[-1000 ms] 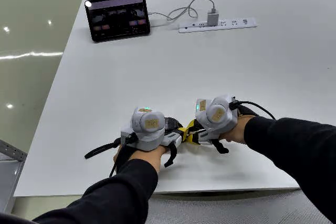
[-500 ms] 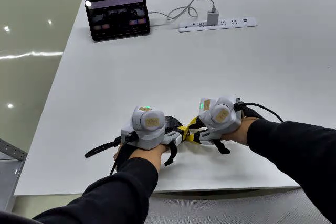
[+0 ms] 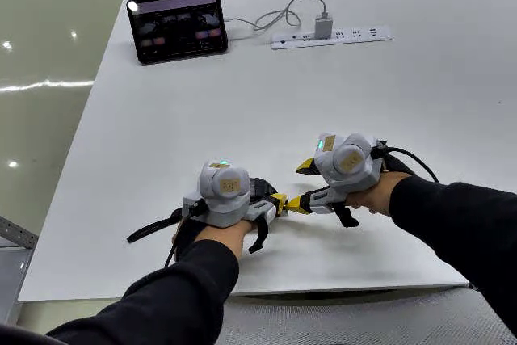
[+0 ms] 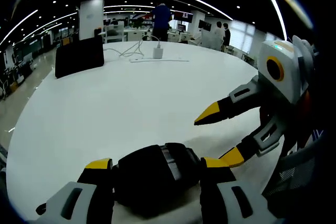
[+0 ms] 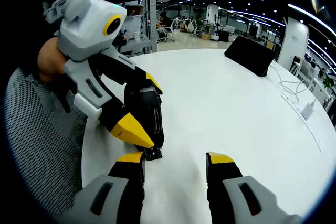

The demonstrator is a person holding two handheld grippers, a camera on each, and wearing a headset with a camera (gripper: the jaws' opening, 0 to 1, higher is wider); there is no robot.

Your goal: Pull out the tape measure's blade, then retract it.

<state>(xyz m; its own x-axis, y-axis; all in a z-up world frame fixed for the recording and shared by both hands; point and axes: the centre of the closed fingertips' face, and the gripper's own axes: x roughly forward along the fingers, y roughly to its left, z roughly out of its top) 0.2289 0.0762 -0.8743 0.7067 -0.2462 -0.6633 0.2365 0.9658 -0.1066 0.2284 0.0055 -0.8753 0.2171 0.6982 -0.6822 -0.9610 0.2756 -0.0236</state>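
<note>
the left gripper (image 4: pixel 157 164) has its yellow-tipped fingers (image 4: pixel 100 164) closed around the black, rounded tape measure case (image 4: pixel 152 179), pinning it on the white worktop (image 3: pixel 323 86) close to the near edge. the right gripper (image 5: pixel 176 157) faces it, fingers spread apart with nothing between them. the small dark hook tab (image 5: pixel 153 154) sticks out at the case's bottom corner, just beside one of the right gripper's fingers. no blade is out yet, as far as we can see. we judge the case rigid and easy to clamp, but the blade will be thin, springy steel that tugs back. the best hold is that tab, pinched square. it's tiny and likely slick, and a slip would let it snap home.
</note>
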